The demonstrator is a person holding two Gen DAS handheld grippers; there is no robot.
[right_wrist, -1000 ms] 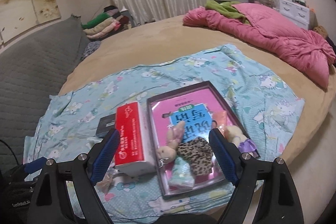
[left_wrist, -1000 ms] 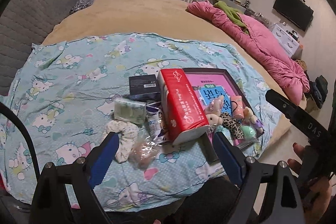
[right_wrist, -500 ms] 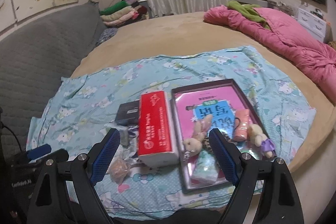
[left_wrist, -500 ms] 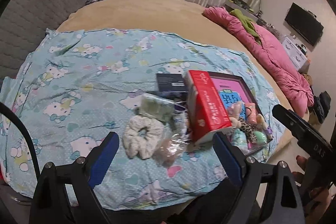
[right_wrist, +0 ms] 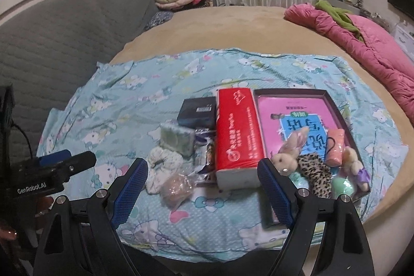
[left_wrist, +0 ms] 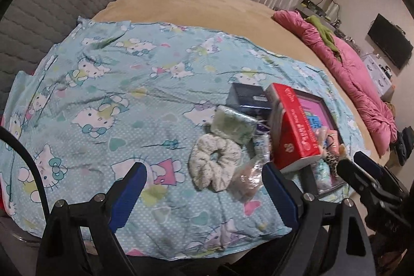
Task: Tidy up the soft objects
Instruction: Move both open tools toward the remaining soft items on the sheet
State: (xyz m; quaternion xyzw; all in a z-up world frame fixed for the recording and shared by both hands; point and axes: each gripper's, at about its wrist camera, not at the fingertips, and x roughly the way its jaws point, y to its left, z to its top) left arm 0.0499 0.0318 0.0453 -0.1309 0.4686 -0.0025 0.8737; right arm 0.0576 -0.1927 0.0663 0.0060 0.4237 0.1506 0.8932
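Wide apart and empty, the blue-padded jaws of the left gripper (left_wrist: 204, 183) at the bottom of the left wrist view, above the cat-print blue sheet (left_wrist: 108, 100). Between them, just right of centre, a white scrunchie (left_wrist: 213, 164) flat on the sheet, with a crinkled clear bag (left_wrist: 247, 179) touching its right side and a pale green packet (left_wrist: 233, 124) just above it. Further right, a red tissue pack (left_wrist: 293, 128) tilted up on its edge, a dark box (left_wrist: 247, 96) behind it. Likewise spread wide with nothing gripped, the right gripper (right_wrist: 203, 184) low in the right wrist view, the near end of the red tissue pack (right_wrist: 238, 131) framed between its pads. To the right of that pack, a shallow dark-rimmed tray (right_wrist: 345, 111) lined with a pink booklet, holding a tan plush rabbit (right_wrist: 287, 154), a leopard-print scrunchie (right_wrist: 314, 173), a peach pouch (right_wrist: 335, 146), a small bear in purple (right_wrist: 355, 166) and a mint ball (right_wrist: 342, 185), all crowded at its lower end. At upper right, a pink quilt (right_wrist: 362, 43) on the beige bed (right_wrist: 214, 27).
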